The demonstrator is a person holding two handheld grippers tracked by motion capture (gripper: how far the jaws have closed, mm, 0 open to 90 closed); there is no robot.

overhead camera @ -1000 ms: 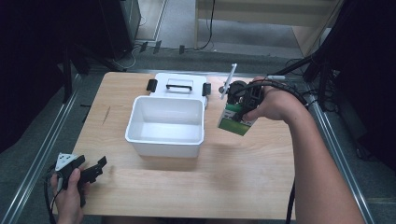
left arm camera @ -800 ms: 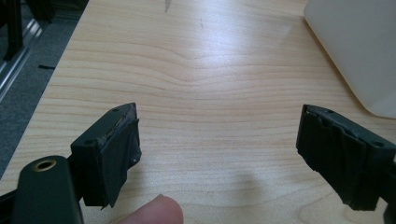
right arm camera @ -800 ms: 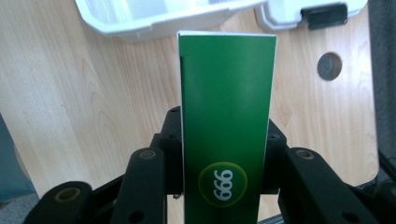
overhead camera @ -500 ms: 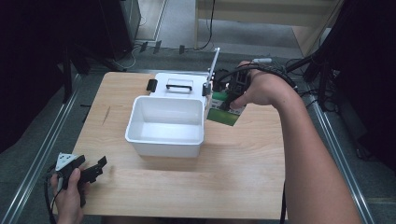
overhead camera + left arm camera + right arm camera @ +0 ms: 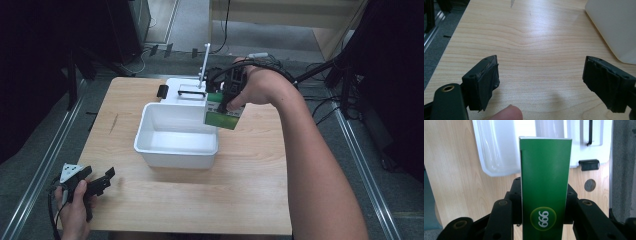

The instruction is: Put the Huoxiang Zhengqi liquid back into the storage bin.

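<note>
Wood-grain table (image 5: 240,200), one, pale, with two grippers, one white bin, one lid and one green box on or over it. Far left, near the table's front corner: left gripper (image 5: 102,181) in a hand (image 5: 75,212), low at the table top, jaws spread wide with nothing between them; in the left gripper view only bare wood lies between the two black pads (image 5: 485,82), and a fingertip is cut off at the bottom edge. Centre: white bin (image 5: 172,150), open-topped, inside looks bare. Just behind it lies the white lid (image 5: 187,86) with one black handle on top and one black latch at its left edge; its right part is hidden by the hand and box. Right of centre: green box (image 5: 220,119), one, clamped by the right gripper (image 5: 226,106), jaws closed on its two sides, held in the air over the bin's back right corner. In the right gripper view the box (image 5: 545,190) stands up between the jaws, a round "999" mark near the bottom, its lower end cut off. Gripper body mostly hidden under the right hand (image 5: 255,90). One thin white rod (image 5: 204,62) rises just beside the gripper; its base is hard to make out.
</note>
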